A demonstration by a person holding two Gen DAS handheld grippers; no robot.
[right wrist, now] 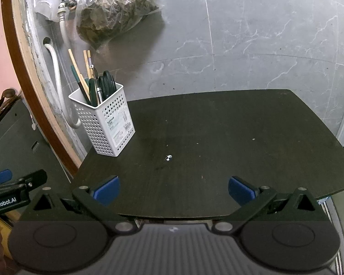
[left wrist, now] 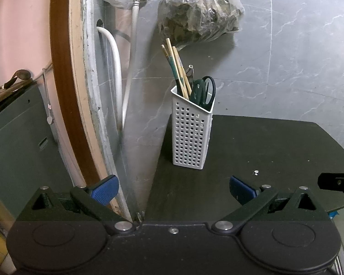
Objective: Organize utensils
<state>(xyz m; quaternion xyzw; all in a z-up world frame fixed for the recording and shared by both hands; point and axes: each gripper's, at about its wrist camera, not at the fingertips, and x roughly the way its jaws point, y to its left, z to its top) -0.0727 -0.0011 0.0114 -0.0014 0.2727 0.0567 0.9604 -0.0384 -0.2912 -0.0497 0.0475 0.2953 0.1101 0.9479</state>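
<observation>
Currently, the left view shows the left gripper [left wrist: 173,189] with jaws open and empty, facing the caddy [left wrist: 191,133] at the table's [left wrist: 275,151] left corner, chopsticks [left wrist: 176,68] and scissors [left wrist: 204,90] upright inside. Right view: right gripper [right wrist: 173,189] likewise open and empty; these look light, rigid, slippery, so grasp mid-shaft above the rim.

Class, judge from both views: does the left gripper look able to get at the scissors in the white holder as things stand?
Probably yes. The left gripper is open, and bare table lies between it and the white holder. The scissors handles stick up above the rim beside the chopsticks, which crowd one side.
</observation>
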